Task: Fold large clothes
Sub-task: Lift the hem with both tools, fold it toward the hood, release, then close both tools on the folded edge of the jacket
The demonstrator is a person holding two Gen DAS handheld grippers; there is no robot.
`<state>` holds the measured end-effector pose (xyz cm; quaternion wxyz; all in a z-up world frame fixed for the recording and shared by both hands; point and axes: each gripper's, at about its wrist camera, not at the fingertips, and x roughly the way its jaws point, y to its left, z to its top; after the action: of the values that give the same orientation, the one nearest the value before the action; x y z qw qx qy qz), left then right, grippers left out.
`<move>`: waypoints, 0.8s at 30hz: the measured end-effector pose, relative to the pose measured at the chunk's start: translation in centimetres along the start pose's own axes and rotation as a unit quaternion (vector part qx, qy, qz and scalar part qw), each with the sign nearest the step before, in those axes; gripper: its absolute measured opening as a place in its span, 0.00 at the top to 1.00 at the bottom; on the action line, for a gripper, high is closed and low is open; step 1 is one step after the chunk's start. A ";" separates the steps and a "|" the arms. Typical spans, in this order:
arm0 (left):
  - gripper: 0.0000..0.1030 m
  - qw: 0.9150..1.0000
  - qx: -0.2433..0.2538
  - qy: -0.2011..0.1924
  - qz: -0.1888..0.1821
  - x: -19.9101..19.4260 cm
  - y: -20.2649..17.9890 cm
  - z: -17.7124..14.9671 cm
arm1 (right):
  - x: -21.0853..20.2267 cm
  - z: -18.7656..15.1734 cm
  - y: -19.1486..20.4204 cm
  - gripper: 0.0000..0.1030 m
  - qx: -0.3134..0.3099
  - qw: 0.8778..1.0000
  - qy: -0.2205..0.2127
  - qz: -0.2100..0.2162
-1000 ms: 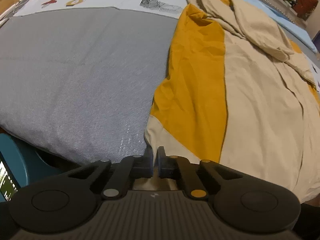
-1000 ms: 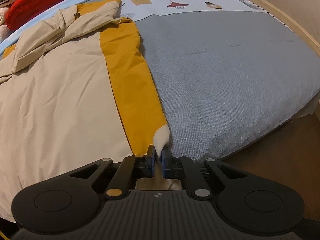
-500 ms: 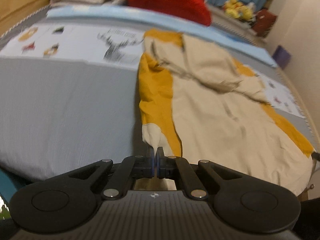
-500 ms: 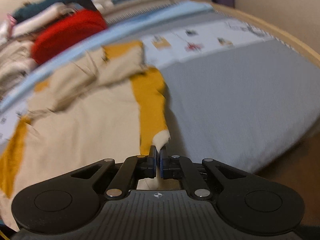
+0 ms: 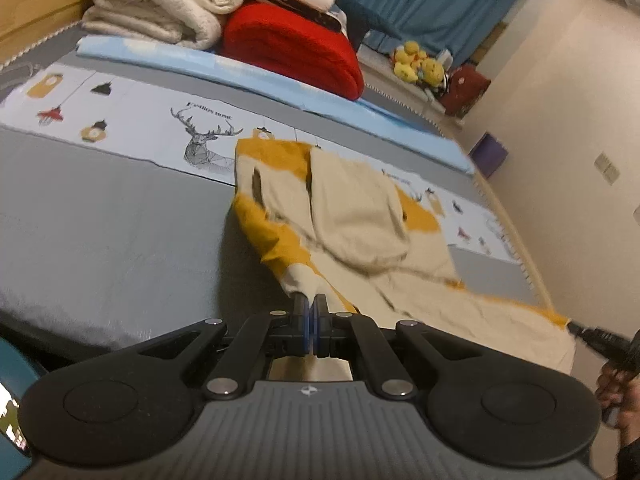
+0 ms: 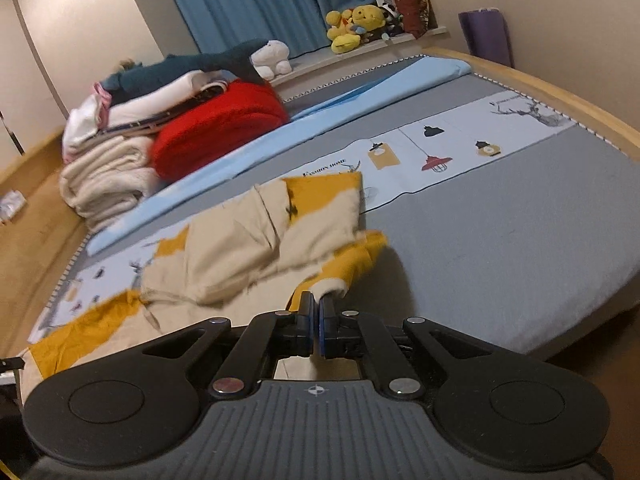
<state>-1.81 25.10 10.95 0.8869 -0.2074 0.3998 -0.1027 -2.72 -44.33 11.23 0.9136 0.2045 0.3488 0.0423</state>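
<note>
A large beige and mustard-yellow garment (image 5: 360,216) lies on the grey bed, its far part bunched in folds. My left gripper (image 5: 311,304) is shut on the garment's near left hem corner and holds it lifted off the bed. My right gripper (image 6: 315,308) is shut on the near right hem corner of the same garment (image 6: 256,248), also lifted. The right gripper's tip also shows in the left wrist view (image 5: 580,330) at the hem's far end. The hem between the two corners is raised and stretched.
The grey bed (image 5: 100,232) has a printed white band (image 5: 132,128) and a light blue sheet (image 6: 312,128) behind the garment. Folded blankets, cream (image 5: 160,8) and red (image 5: 292,52), are stacked at the head. Plush toys (image 6: 352,24) sit on the sill.
Both grippers have risen and tilted up, lifting the hem corners off the bed. The near part of the garment has come up and moved toward its far part.
</note>
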 end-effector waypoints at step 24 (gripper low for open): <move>0.55 0.979 -0.179 0.038 0.084 21.7 9.9 9.4 | 24.0 5.9 -0.9 0.79 -0.111 0.985 0.033 -0.126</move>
<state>19.71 29.11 -2.39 0.8248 -0.3245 0.4614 0.0378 19.17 -41.92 -0.02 0.9164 0.0549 0.3954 -0.0283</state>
